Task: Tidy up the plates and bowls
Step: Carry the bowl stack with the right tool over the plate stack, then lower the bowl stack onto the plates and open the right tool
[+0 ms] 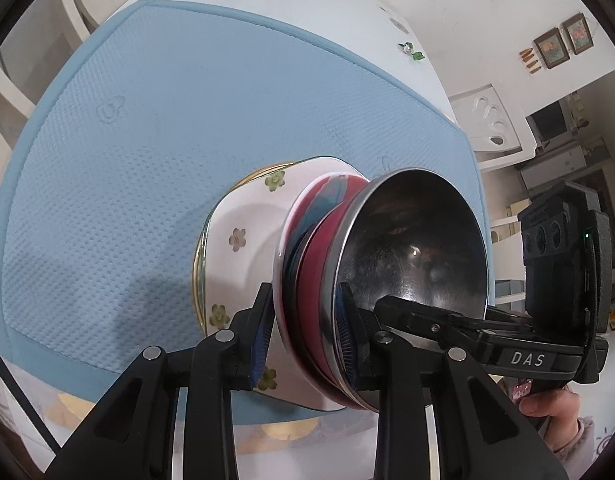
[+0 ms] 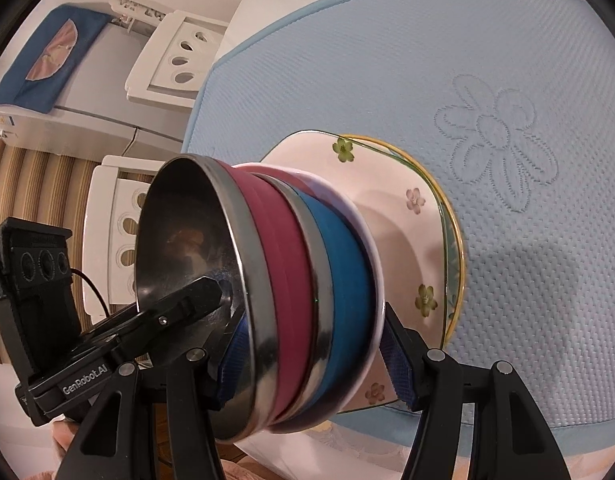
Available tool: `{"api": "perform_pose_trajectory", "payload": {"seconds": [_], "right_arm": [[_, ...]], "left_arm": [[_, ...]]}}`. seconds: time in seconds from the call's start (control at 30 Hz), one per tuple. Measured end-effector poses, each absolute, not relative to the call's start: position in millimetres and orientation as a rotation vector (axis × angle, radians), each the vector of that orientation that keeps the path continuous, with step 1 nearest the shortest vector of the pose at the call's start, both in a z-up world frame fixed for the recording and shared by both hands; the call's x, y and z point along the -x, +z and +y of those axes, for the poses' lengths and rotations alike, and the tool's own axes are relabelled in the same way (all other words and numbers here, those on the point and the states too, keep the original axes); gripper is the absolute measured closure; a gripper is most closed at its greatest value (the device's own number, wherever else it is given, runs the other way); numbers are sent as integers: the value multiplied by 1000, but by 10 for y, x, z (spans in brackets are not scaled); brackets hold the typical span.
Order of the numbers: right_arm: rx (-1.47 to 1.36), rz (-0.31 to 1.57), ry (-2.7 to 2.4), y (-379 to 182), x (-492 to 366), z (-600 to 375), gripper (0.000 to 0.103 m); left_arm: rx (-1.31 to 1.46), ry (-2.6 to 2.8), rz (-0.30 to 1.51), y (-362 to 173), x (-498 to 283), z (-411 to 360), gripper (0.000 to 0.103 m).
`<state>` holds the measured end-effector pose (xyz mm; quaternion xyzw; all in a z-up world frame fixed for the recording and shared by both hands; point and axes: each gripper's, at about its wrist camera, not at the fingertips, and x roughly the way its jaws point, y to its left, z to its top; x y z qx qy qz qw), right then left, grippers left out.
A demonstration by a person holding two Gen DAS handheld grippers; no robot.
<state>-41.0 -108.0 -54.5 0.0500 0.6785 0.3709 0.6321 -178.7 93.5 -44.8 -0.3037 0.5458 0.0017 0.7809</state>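
A stack of nested bowls sits on a white square plate with green and pink flowers [image 1: 243, 236] [image 2: 411, 216], which lies on a glass plate with a gold rim [image 2: 453, 240]. The top bowl is steel inside with a red wall [image 1: 411, 248] [image 2: 187, 240]; under it is a blue-walled bowl [image 2: 343, 264] in a white bowl [image 2: 371, 248]. My left gripper [image 1: 305, 328] is shut on the rims of the bowl stack. My right gripper [image 2: 315, 352] is shut on the same stack from the opposite side. Each gripper shows in the other's view, one finger inside the steel bowl.
The plates rest near the front edge of a light blue textured mat [image 1: 167, 120] [image 2: 507, 60] on a white table [image 1: 307, 4]. White chairs [image 1: 491, 124] [image 2: 175, 56] stand around the table. A small green and white trinket [image 1: 411, 51] lies beyond the mat.
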Motion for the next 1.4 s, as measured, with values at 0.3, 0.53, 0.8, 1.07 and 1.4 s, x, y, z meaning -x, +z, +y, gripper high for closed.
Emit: {"api": "perform_pose_trajectory", "payload": {"seconds": [0.3, 0.53, 0.8, 1.07, 1.4], "right_arm": [[-150, 1488, 871, -355, 482, -1245, 43], [114, 1240, 820, 63, 912, -1302, 42], [268, 1129, 860, 96, 1090, -1152, 1], [286, 1048, 836, 126, 1114, -1182, 0], [282, 1041, 829, 143, 1145, -1170, 0]], "left_arm": [[625, 7, 1186, -412, 1888, 999, 76], [544, 88, 1120, -122, 2197, 981, 68], [415, 103, 996, 70, 2236, 962, 11], [403, 140, 1097, -128, 2131, 1042, 1], [340, 139, 1096, -153, 2161, 963, 1]]}}
